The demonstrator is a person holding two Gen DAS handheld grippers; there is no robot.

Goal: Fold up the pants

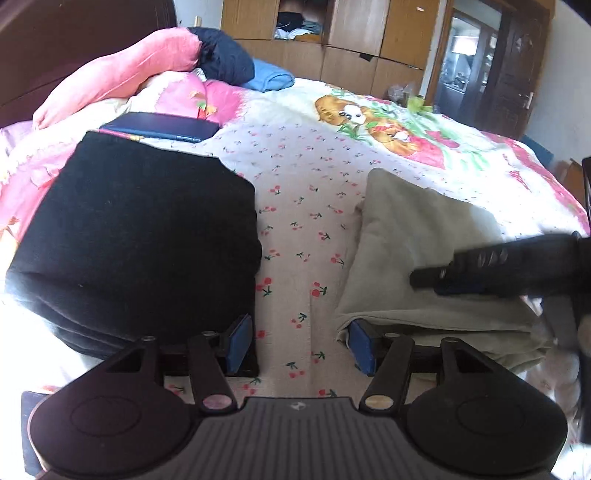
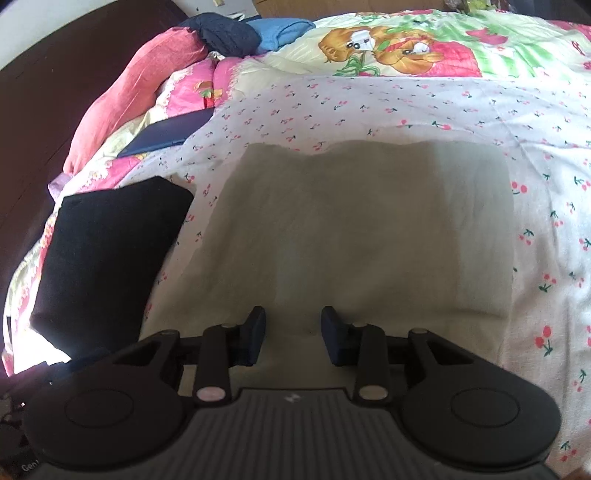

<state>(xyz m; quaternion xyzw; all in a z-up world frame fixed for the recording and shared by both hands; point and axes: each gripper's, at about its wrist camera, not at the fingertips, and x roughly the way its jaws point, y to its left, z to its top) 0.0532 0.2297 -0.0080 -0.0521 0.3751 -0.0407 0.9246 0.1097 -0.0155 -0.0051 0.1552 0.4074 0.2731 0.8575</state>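
Cherry-print white cotton bedsheet [image 2: 406,110] covers the bed, wrinkled and soft. On it lie folded beige fabric pants [image 2: 354,229], a flat rectangle with a wavy far edge, and left of them a thick folded black knit garment [image 1: 140,236]. Left hand-held gripper [image 1: 301,345] hovers wide open between both, empty. Right hand-held gripper [image 2: 293,336] hangs open over the pants' near edge, gripping nothing; its base hides that edge.

I am working in a home bedroom. A bed [image 1: 295,155] with a cherry-print sheet and cartoon quilt [image 1: 369,118] fills my view. At eleven o'clock lies a pink pillow [image 1: 122,70]; at twelve stands a wooden wardrobe [image 1: 332,33], and at one a dark door [image 1: 513,70].
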